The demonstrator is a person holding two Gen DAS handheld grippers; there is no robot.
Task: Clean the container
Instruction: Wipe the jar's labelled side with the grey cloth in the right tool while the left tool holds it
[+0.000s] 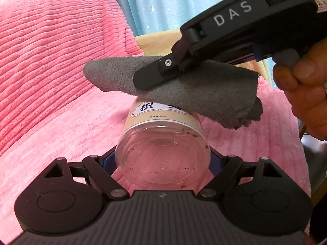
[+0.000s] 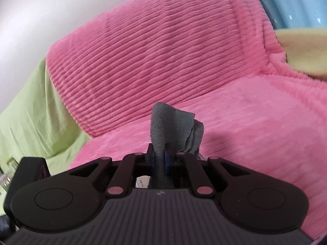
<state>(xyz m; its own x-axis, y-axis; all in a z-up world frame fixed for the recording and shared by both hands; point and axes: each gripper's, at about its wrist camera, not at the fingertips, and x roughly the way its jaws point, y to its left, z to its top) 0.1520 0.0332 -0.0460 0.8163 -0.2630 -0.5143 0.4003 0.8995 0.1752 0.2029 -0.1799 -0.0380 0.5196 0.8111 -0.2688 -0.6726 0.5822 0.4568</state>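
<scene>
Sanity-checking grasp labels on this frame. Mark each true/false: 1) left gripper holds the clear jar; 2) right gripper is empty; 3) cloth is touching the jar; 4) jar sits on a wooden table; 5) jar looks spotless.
1. True: the left gripper is clamped on the clear jar.
2. False: the right gripper is shut on a grey cloth.
3. True: the cloth rests against the jar's labelled side.
4. False: it is held over a pink blanket.
5. False: dark specks show on its walls.
</scene>
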